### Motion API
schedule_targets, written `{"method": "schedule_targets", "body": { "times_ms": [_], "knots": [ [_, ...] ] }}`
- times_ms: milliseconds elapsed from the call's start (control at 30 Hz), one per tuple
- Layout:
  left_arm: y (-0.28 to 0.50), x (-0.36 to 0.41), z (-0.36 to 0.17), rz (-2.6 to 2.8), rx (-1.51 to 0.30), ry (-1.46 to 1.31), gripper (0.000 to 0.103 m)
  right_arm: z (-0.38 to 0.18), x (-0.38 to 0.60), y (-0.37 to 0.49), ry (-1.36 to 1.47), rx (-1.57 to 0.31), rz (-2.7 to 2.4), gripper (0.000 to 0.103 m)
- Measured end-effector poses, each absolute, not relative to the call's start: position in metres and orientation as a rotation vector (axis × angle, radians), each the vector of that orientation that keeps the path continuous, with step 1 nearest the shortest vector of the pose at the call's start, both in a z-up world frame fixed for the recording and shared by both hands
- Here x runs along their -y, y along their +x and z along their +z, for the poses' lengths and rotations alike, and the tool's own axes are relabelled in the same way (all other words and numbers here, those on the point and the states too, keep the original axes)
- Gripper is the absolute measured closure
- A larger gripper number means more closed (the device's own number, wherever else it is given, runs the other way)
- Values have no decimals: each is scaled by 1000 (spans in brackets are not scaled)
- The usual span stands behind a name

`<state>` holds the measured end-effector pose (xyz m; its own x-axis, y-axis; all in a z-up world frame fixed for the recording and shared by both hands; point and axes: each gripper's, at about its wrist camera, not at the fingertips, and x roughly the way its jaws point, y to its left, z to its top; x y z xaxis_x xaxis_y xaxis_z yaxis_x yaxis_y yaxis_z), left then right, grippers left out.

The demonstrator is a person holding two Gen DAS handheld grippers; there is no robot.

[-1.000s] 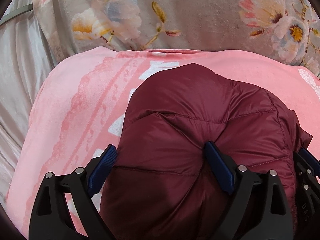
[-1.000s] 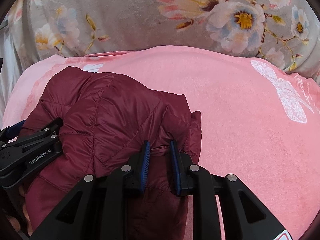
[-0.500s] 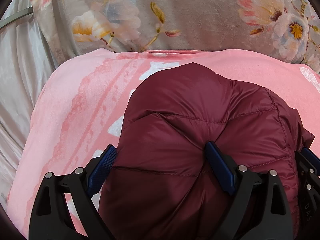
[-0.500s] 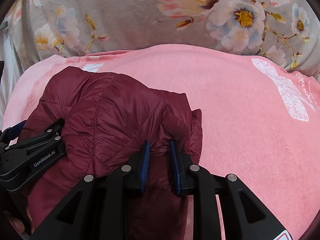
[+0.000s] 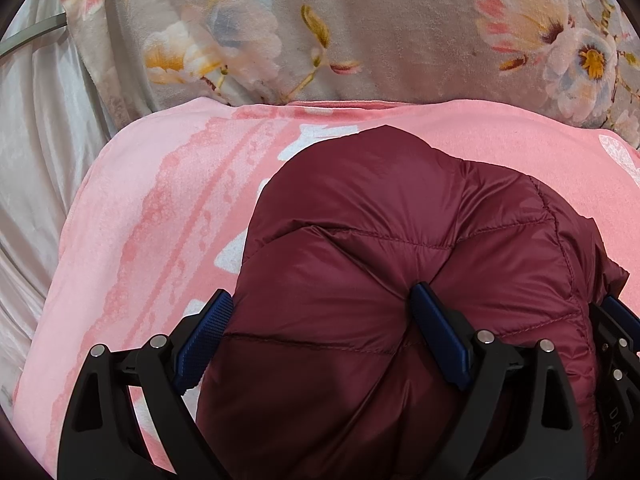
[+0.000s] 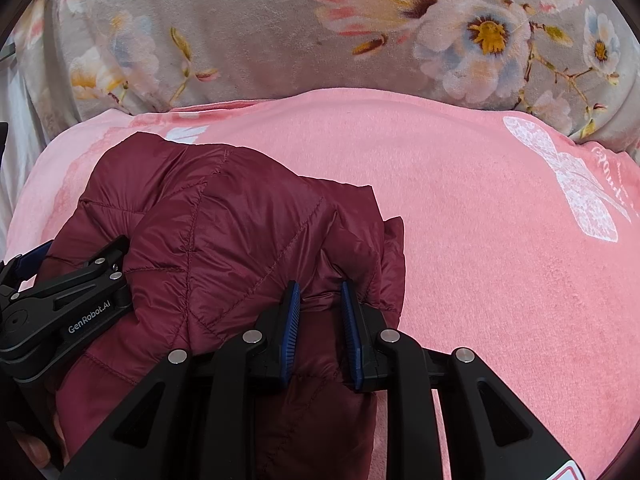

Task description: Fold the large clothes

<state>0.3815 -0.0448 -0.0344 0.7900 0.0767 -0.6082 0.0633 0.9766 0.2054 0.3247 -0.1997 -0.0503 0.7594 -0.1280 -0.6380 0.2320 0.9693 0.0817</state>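
Pink blanket (image 6: pixel 480 240) against grey floral cushion (image 6: pixel 260 40); silvery sheet (image 5: pixel 36 152) beside

Jacket (image 5: pixel 400 264) bundled on blanket (image 6: pixel 480 240), toward its left; flowered cover (image 6: pixel 260 32) behind the blanket.

Dark red quilted puffer jacket (image 5: pixel 400 280), shiny fabric with stitched diamond seams, bunched into a rounded puffy bundle, laid on a pink blanket (image 5: pixel 160 240) near its left end, edge layers seen stacked along the bundle's right side in the right wrist view
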Motion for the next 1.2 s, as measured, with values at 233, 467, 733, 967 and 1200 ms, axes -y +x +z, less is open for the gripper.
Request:
{"method": "schedule_targets", "body": {
  "times_ms": [233, 467, 733, 967, 1200],
  "knots": [
    [381, 45, -34, 8, -660, 220, 14, -50, 200, 325, 159, -681, -197, 82],
    [381, 45, -34, 10, -660, 220, 14, -51, 203, 324, 169, -683, -200, 79],
    [384, 39, -29, 3, -694, 174, 8, -49, 212, 322, 210, -694, -170, 77],
    [325, 22, 4, -23, -687, 162, 8, -19, 200, 256, 202, -703, -77, 75],
    [285, 16, -19, 30, -736, 254, 8, -51, 192, 236, 154, -771, -106, 68]
  ]
}}
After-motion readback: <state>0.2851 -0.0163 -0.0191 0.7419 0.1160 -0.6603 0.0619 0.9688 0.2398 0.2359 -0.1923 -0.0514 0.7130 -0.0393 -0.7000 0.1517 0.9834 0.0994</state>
